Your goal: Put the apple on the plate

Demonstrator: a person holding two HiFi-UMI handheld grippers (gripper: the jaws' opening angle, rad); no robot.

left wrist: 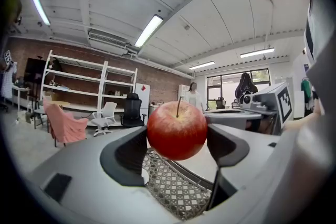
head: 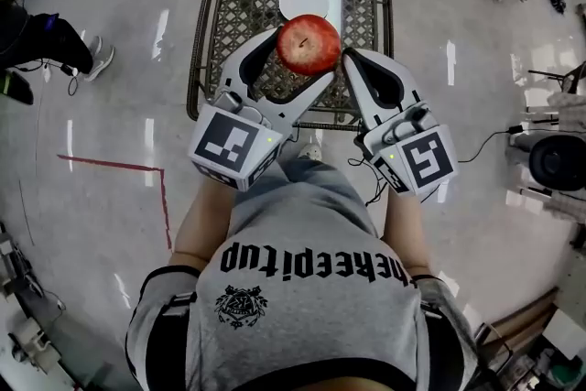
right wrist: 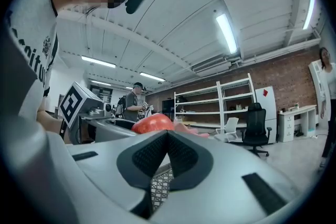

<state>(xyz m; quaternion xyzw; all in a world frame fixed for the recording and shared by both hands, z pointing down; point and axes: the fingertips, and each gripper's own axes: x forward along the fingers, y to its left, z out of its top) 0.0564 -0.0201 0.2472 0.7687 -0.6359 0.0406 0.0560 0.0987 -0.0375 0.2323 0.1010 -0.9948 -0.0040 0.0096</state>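
A person in a grey printed T-shirt (head: 307, 298) stands over a wire-lattice counter (head: 229, 5), a handheld gripper in each hand. Nearest the body, the two marker cubes face the head camera, one on the left tool (head: 229, 142) and one on the right (head: 423, 158).

The left gripper (head: 304, 59) reaches forward with its fingers (left wrist: 126, 157) pinching a red apple (head: 309, 43), a dark pad pressed against each side of the fruit. The left gripper view shows the apple upright, stem on top, its skin red with paler speckling. It hangs in the air above the lattice, clear of the counter.

Just beside it, the right gripper (head: 352, 59) points the same way, its fingers (right wrist: 184, 157) pressed together with nothing between them. Their tip lies close by the apple's right side; whether it touches cannot be told. From the right gripper view, the apple's top peeks over the closed pads.

Beyond and below the fruit, a white plate (head: 305, 3) sits bare near the middle of the counter's far half. In the head view the apple overlaps the plate's near edge.

A polished grey floor (head: 476, 23) surrounds the counter, crossed at left by a line of red tape (head: 110, 166). Farther back, the gripper views take in white shelving (left wrist: 79, 86), office chairs and a brick wall (right wrist: 294, 73) under strip lights.
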